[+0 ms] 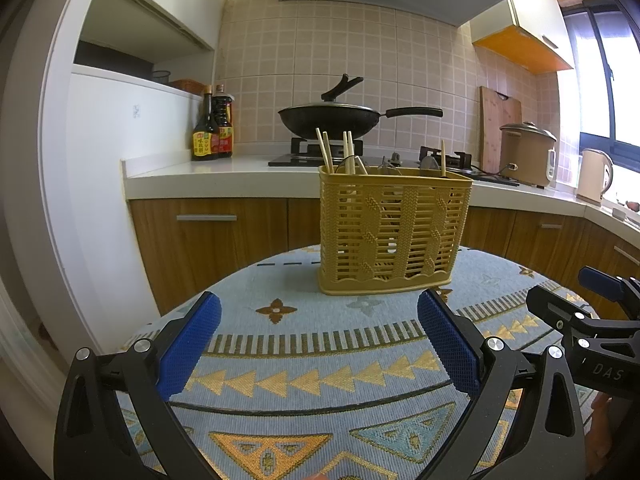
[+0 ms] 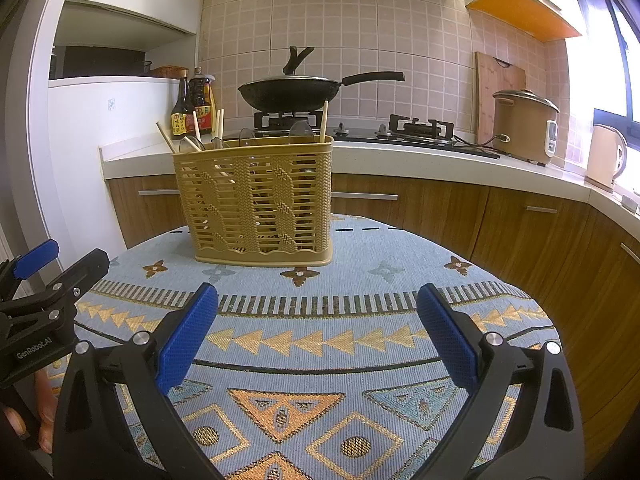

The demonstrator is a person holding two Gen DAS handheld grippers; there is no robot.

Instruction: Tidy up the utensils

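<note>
Your left gripper (image 1: 318, 344) has its jaws spread wide and nothing between them, just patterned cloth showing through the gap. Same story on your right gripper (image 2: 318, 334): jaws released, empty, blue pads (image 2: 186, 338) facing each other across bare fabric. Both sit low and level over the near half of the round tabletop (image 2: 400, 320), side by side, each peeking into the other's view. That reads like a ready stance to me, both tools backed off so you get a clean look at the work ahead.

And there it is: the yellow utensil basket (image 1: 394, 236), standing upright toward the far edge of the tabletop, well apart from both grippers. From your left it sits a touch to the right of centre; from your right, a touch to the left. So it's between your two lines of approach, and either hand could take it.

Chopsticks (image 1: 326, 152) poke up out of the basket's left end, leaning at loose angles, with one lone stick (image 1: 443, 158) upright at the right end. Rounded spoon-like shapes (image 2: 301, 130) show over the rim in the middle, though the lattice hides how the inside is divided. My guess: that stray stick belongs with the others.

Behind it all, a wok (image 2: 292, 94) sits on the stove.
</note>
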